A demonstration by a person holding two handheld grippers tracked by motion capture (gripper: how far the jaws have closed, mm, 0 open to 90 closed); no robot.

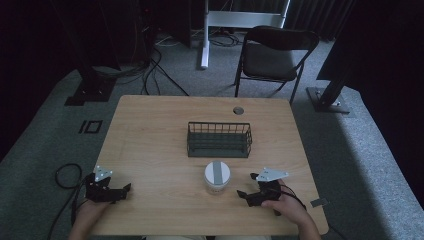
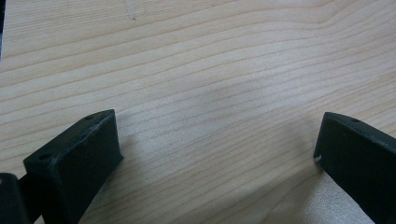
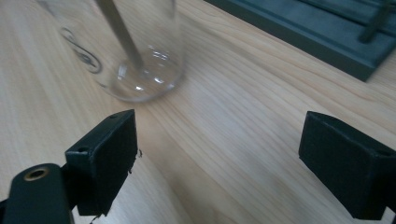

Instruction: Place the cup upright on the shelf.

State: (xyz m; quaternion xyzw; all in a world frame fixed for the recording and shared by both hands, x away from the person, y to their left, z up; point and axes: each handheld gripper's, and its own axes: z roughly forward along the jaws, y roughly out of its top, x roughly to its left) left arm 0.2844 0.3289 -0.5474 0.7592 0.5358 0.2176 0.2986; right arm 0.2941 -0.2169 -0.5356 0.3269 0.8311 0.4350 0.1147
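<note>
A clear jar with a white lid and a grey strip stands on the wooden table, just in front of a dark wire basket. My right gripper rests open on the table to the right of the jar, jaws wide apart. In the right gripper view the jar's glass base sits ahead and left of the gripper, and the basket's base lies at the upper right. My left gripper lies open near the front left of the table, over bare wood.
A black folding chair stands beyond the table's far edge. Cables and stand bases lie on the grey carpet around it. A round cable hole marks the table's far side. A small tag hangs off the right front corner.
</note>
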